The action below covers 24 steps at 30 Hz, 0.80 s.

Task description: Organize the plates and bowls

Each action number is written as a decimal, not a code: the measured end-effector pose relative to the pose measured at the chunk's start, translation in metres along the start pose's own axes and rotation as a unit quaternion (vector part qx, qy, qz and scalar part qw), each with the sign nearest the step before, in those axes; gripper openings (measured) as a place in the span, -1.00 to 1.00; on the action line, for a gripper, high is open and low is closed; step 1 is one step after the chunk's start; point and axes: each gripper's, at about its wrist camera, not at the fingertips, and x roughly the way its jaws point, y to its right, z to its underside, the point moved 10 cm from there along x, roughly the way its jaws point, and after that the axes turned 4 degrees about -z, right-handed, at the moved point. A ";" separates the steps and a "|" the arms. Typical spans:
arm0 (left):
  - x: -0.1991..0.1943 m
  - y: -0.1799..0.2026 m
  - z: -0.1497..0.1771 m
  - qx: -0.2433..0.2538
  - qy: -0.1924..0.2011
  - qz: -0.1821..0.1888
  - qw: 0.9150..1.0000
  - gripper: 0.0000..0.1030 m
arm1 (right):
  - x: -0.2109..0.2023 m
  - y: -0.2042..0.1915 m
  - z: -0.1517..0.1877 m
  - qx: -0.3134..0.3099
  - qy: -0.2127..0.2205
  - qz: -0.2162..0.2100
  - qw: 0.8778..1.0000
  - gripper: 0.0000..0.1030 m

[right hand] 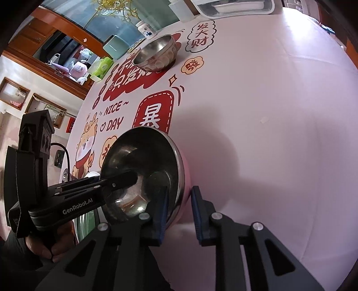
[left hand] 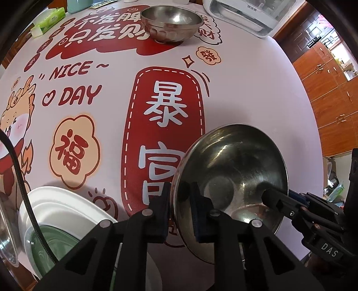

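A steel bowl with a pink outside (left hand: 232,170) (right hand: 143,165) is held tilted above the table, its rim between both grippers. My left gripper (left hand: 179,212) is shut on its near-left rim. My right gripper (right hand: 179,210) straddles the opposite rim, one pad inside the bowl and one outside with a small gap; it shows in the left wrist view (left hand: 275,199). A second steel bowl (left hand: 171,23) (right hand: 155,53) stands at the far side of the table. A stack of a white plate (left hand: 60,203) and a green dish (left hand: 51,246) lies at the near left.
The round table (left hand: 246,89) has a pink printed cloth. A white appliance (left hand: 248,13) and a green tissue pack (left hand: 50,21) stand at the far edge. A steel rim (left hand: 6,241) shows at the far left. Wooden cabinets (left hand: 331,96) are on the right.
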 end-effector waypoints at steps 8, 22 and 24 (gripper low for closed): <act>-0.008 0.002 0.006 0.004 0.005 0.001 1.000 -0.75 | -0.003 0.001 0.000 -0.001 0.004 0.006 1.000 -0.64; -0.036 0.008 0.016 0.022 0.036 -0.005 0.999 -0.74 | -0.023 -0.010 0.005 -0.025 0.029 0.014 0.999 -0.64; -0.043 0.007 0.019 0.022 0.044 -0.006 0.999 -0.74 | -0.026 -0.014 0.006 -0.031 0.034 0.014 0.999 -0.64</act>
